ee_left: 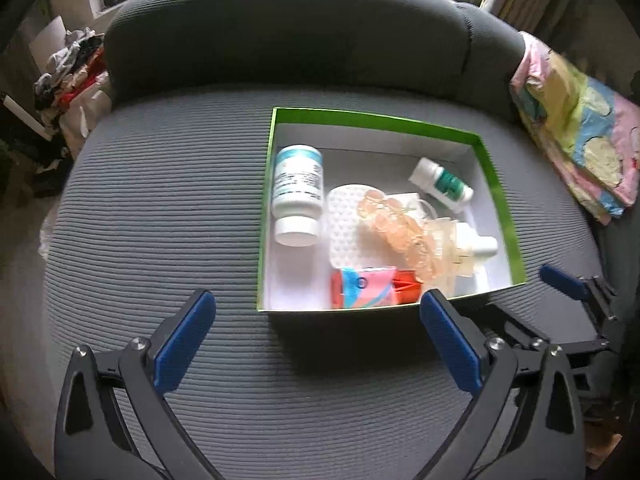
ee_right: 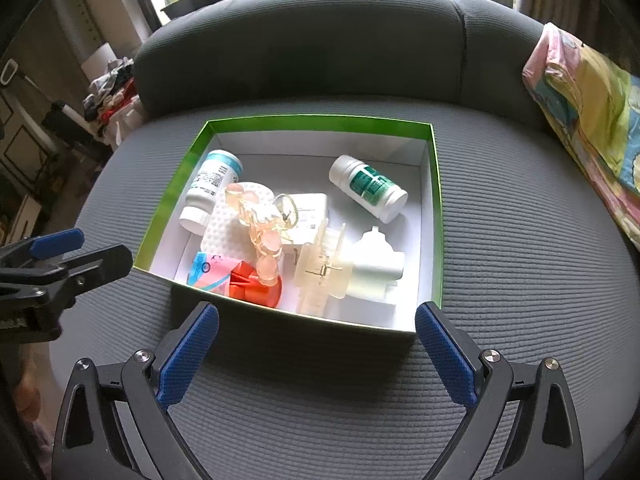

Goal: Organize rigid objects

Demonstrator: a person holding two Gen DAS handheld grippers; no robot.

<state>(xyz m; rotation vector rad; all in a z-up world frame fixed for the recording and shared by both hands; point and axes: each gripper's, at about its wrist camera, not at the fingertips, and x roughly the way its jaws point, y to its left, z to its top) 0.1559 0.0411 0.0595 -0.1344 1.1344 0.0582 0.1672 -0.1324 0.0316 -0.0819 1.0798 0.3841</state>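
Note:
A green-rimmed open box (ee_left: pixel 500 184) (ee_right: pixel 320 124) with a white inside sits on a grey sofa seat. In it lie a white bottle with a blue label (ee_left: pixel 298 192) (ee_right: pixel 212 188), a white bottle with a green label (ee_left: pixel 442 185) (ee_right: pixel 368 188), a white dimpled pad (ee_left: pixel 344 224) (ee_right: pixel 226 220), a peach hair claw (ee_left: pixel 394 226) (ee_right: pixel 264 236), a red bottle with a pink and blue label (ee_left: pixel 372 286) (ee_right: pixel 240 276), a cream hair claw (ee_right: pixel 320 268) and a white plug-in piece (ee_right: pixel 376 268). My left gripper (ee_left: pixel 316 332) is open, just short of the box's near wall. My right gripper (ee_right: pixel 316 344) is open and empty at that wall too.
A folded pastel quilt (ee_left: pixel 580 140) (ee_right: pixel 592 120) lies on the sofa at right. The dark backrest (ee_left: pixel 288 32) (ee_right: pixel 304 48) rises behind the box. A heap of clothes (ee_left: pixel 72 76) sits left of the sofa. The right gripper's finger (ee_left: pixel 560 278) shows in the left view.

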